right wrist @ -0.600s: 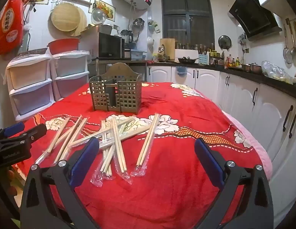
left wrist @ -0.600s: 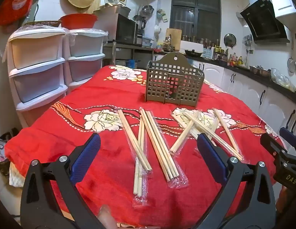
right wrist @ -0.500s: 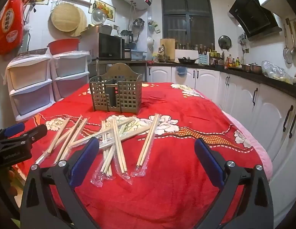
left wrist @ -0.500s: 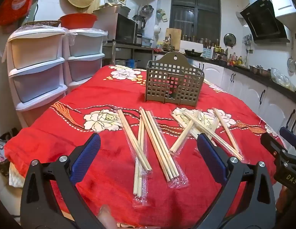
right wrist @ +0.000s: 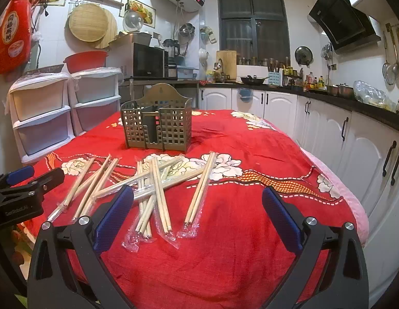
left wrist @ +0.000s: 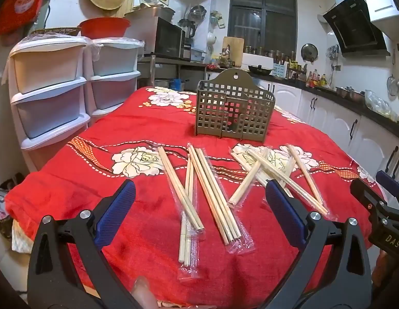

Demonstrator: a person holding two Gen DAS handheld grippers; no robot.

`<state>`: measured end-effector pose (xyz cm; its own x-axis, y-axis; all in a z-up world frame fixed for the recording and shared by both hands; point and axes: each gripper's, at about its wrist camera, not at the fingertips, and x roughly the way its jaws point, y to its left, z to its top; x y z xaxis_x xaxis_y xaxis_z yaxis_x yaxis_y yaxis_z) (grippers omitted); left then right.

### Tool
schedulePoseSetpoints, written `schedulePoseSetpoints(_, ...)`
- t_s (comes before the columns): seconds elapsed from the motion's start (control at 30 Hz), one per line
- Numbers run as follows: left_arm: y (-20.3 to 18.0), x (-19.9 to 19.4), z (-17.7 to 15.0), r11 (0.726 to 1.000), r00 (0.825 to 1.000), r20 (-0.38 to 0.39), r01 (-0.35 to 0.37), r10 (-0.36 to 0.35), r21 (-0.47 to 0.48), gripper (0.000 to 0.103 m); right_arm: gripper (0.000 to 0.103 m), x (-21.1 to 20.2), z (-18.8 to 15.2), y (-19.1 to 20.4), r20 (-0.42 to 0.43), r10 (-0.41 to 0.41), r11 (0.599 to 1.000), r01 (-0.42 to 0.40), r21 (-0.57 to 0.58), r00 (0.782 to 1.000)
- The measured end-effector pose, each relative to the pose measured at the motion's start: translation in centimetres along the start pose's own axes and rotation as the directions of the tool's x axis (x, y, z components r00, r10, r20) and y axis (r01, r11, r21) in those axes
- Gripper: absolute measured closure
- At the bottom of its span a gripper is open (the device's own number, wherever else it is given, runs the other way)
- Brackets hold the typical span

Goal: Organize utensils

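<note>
Several pairs of wooden chopsticks in clear plastic sleeves (left wrist: 212, 193) lie scattered on a table with a red flowered cloth (left wrist: 137, 128); they also show in the right wrist view (right wrist: 158, 193). An olive perforated utensil holder (left wrist: 234, 112) stands upright beyond them, seen also in the right wrist view (right wrist: 158, 128). My left gripper (left wrist: 199, 206) is open and empty, held above the table's near edge before the left chopsticks. My right gripper (right wrist: 198, 208) is open and empty, near the right chopsticks.
White plastic drawer units (left wrist: 58, 90) stand left of the table. White kitchen cabinets (right wrist: 341, 134) and a dark counter run along the right. The right gripper shows at the left wrist view's right edge (left wrist: 379, 206); the left gripper shows at the right wrist view's left edge (right wrist: 22, 190).
</note>
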<state>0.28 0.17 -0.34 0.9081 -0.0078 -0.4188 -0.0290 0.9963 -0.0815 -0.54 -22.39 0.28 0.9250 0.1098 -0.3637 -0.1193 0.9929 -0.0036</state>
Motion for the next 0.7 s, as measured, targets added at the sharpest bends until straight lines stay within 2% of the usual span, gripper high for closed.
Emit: schedulePoseSetpoints(0.7,-0.30,-0.17,0.25,1.000,1.000,0.000,-0.005,0.005,0.008,0.010,0.006,0.33,0.00,-0.22,-0.007,0.003,1.000,-0.003,0.007,1.000)
